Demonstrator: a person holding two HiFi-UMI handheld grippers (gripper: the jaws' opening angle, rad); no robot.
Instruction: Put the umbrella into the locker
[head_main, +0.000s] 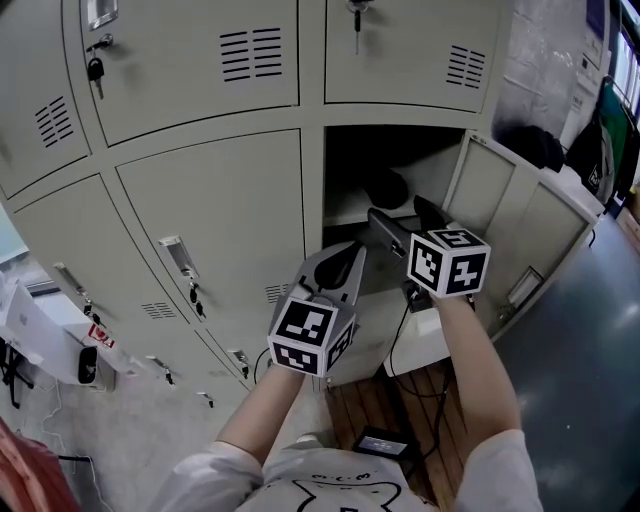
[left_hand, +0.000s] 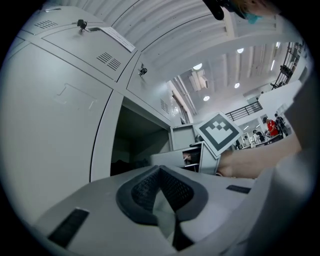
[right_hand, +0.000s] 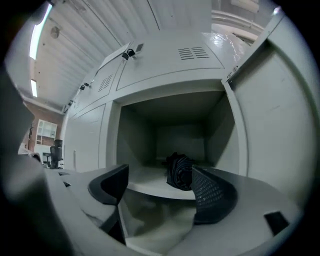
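Note:
The folded black umbrella (right_hand: 179, 171) lies on the shelf inside the open locker (right_hand: 170, 120), toward the back; in the head view the umbrella (head_main: 386, 187) shows as a dark lump in the locker (head_main: 345, 160). My right gripper (right_hand: 160, 181) stands open just in front of the shelf's edge, with nothing between its pads and the umbrella lying beyond them. From the head camera, the right gripper (head_main: 405, 217) points level into the opening. My left gripper (head_main: 355, 255) hangs lower and left of it, in front of the lockers; this left gripper (left_hand: 160, 170) is shut and empty.
The locker door (head_main: 500, 195) stands swung open to the right. Closed lockers with keys (head_main: 95, 70) surround the opening. A black device (head_main: 383, 442) and cables lie on the wooden floor below. White items (head_main: 40, 340) sit at the left.

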